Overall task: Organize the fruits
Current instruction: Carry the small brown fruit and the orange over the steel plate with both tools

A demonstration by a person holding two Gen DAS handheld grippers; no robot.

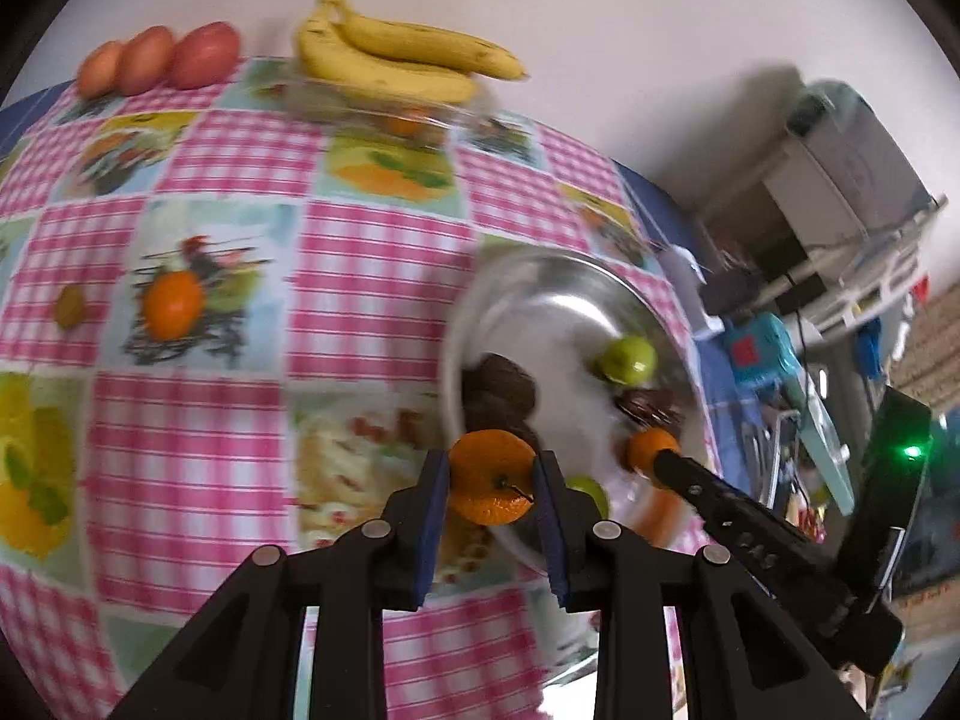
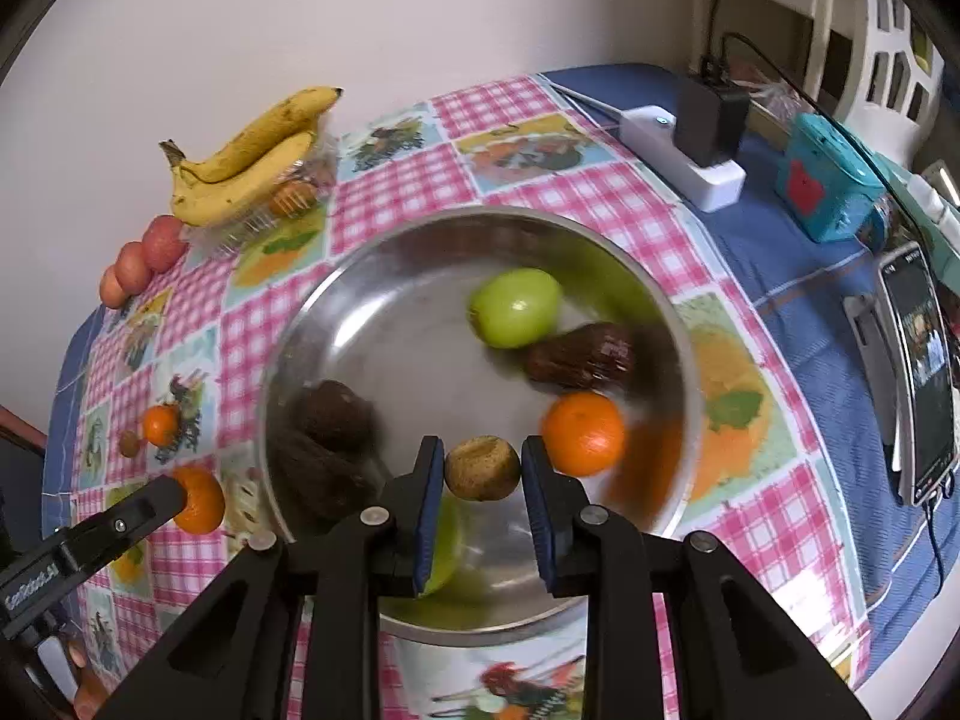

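We see the left hand-held gripper [image 1: 491, 483] pinching a round, dimpled orange [image 1: 492, 476] beside the shiny steel bowl [image 2: 336, 312]. Our right hand-held gripper [image 2: 483, 471] clamps a rough brown kiwi [image 2: 482, 468] above that bowl, where a smooth green apple [image 2: 515, 307] lies.

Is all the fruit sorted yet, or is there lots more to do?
Partly done, it seems. Bananas and three red fruits sit grouped by the wall. The left gripper holds an orange; the right gripper holds a small brown fruit. The metal bowl still has mixed fruit.
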